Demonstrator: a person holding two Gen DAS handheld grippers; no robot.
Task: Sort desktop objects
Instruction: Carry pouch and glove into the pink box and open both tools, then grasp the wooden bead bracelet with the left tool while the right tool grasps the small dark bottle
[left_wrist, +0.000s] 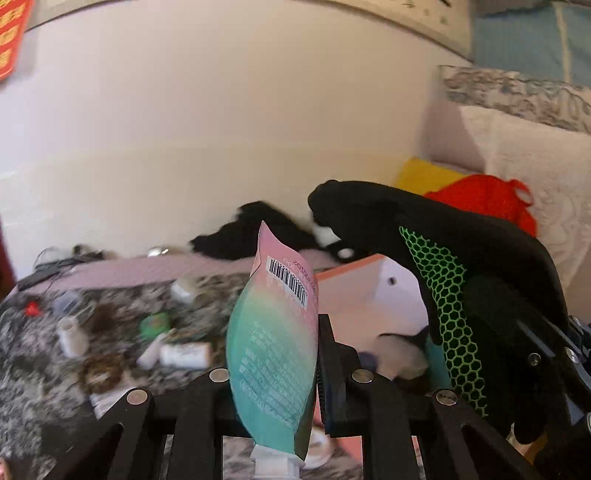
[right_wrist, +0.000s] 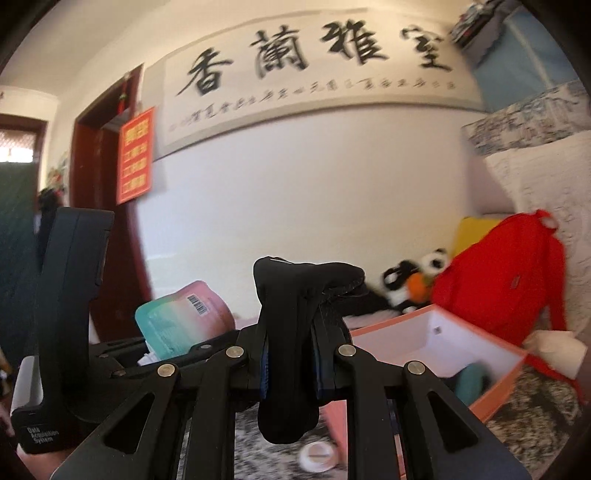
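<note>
A teal-and-pink squeeze tube (left_wrist: 271, 369) stands between the fingers of my left gripper (left_wrist: 295, 343), cap end toward the camera, and the jaws are shut on it. My right gripper (right_wrist: 290, 354) is shut on a black fabric piece (right_wrist: 291, 332) that droops over its fingers. In the left wrist view that black fabric piece (left_wrist: 461, 258) shows a green honeycomb patch and hangs at the right. An open pink box (right_wrist: 406, 319) with a white inside lies ahead and to the right, and the same pink box (left_wrist: 354, 271) sits behind the tube. The tube (right_wrist: 184, 317) in the left gripper (right_wrist: 177, 343) shows to the left.
White bottles (left_wrist: 184, 354), a green round thing (left_wrist: 155, 325) and brown hair ties (left_wrist: 101, 373) lie scattered on the patterned cover. A white lid (right_wrist: 317, 456) lies below my right gripper. A red backpack (right_wrist: 498, 280) and a panda toy (right_wrist: 417, 277) stand behind the box.
</note>
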